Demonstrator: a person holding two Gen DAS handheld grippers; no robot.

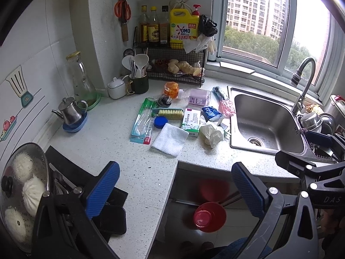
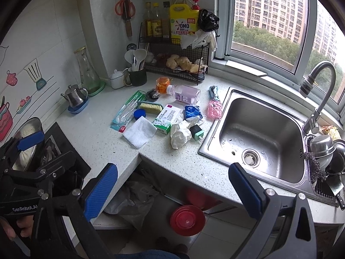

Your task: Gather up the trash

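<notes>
Litter lies in a cluster on the speckled counter [image 1: 120, 151] left of the sink. It includes a crumpled white tissue [image 1: 211, 133] [image 2: 180, 136], a folded paper towel [image 1: 169, 140] [image 2: 140, 133], a green-and-white box [image 1: 190, 119] [image 2: 167, 117], a blue wrapper [image 1: 210, 112] [image 2: 193, 111], a pink mesh piece [image 1: 226, 106] [image 2: 214, 108] and a plastic bottle [image 1: 198, 96] [image 2: 184, 92] on its side. A red bin [image 1: 208, 217] [image 2: 187, 219] stands on the floor below. My left gripper [image 1: 175, 191] and right gripper [image 2: 173, 192] both hang open and empty above the counter's front edge, short of the litter.
A steel sink [image 2: 258, 133] with a faucet [image 2: 317, 99] is to the right, with dishes [image 2: 323, 146] beside it. A lidded steamer with buns [image 1: 23, 183] sits on the stove at left. A kettle [image 1: 71, 112], a utensil cup [image 1: 139, 82] and a wire rack [image 1: 172, 64] line the back.
</notes>
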